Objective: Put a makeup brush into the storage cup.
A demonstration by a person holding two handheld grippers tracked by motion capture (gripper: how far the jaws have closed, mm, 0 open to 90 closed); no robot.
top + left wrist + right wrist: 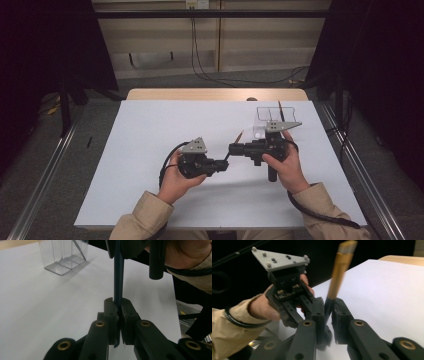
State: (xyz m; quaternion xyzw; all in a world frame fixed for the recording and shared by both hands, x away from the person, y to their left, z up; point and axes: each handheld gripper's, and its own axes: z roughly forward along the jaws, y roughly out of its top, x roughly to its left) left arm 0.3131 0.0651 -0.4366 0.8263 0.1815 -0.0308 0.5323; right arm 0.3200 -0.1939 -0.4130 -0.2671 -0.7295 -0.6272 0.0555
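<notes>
two grippers clench one paintbrush (235, 142) above the middle of the white table (150, 150): left gripper (225, 164) on its dark handle end, right gripper (233, 148) nearer the bristles. its long axis slants toward the clear organizer (272, 116) by the far right corner.

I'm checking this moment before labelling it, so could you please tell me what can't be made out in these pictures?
- Slim dark-handled paintbrush with a golden ferrule: its bristle tip is blurred in the right gripper view.
- The same brush's dark handle: its upper end is hidden behind the right hand-held gripper in the left gripper view.
- Clear plastic divided container: partly covered by that gripper's grey plate in the high view; its top is cut off by the left gripper view's edge.
</notes>
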